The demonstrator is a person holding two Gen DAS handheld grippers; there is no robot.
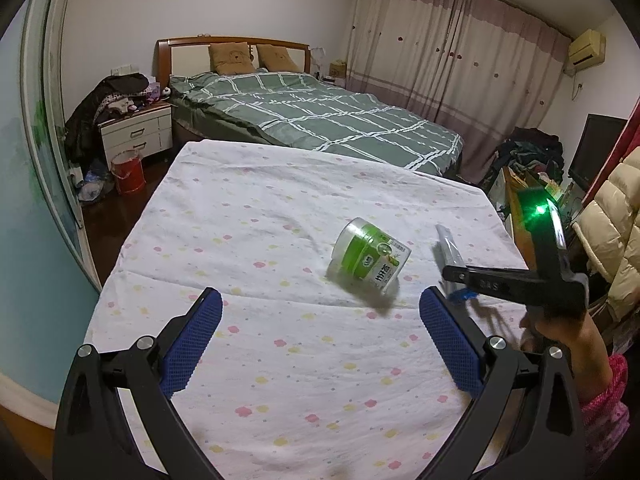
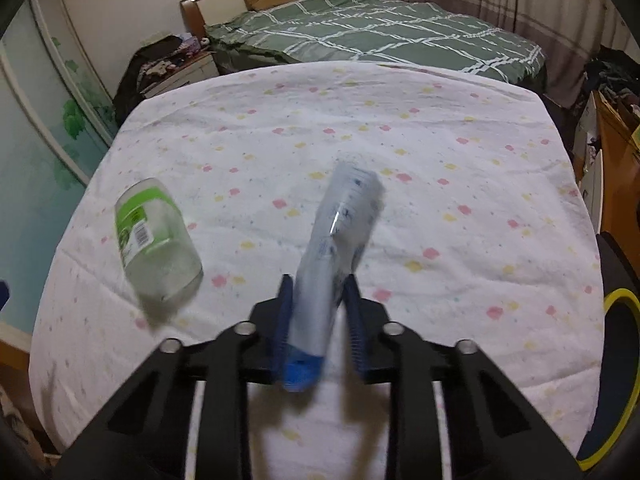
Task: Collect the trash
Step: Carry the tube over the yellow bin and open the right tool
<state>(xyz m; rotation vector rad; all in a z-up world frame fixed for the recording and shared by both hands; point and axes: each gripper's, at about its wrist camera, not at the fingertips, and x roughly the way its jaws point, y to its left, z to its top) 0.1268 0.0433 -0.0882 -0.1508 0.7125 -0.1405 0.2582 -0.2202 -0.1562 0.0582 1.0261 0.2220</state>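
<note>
Clear plastic bottle (image 2: 340, 240) clamped between the pads of the right gripper (image 2: 318, 308), long axis running away from the camera toward the bed (image 2: 380, 28), blue cap nearest the wrist, base tilted up and slightly right, lifted above the floral sheet (image 2: 460, 168); green-labelled jar (image 1: 370, 256) lying on its side on that sheet, lid end pointing up-left toward the far side; left gripper (image 1: 320, 336) hovering spread wide, empty, just short of the jar; right gripper held out level at the sheet's right edge
</note>
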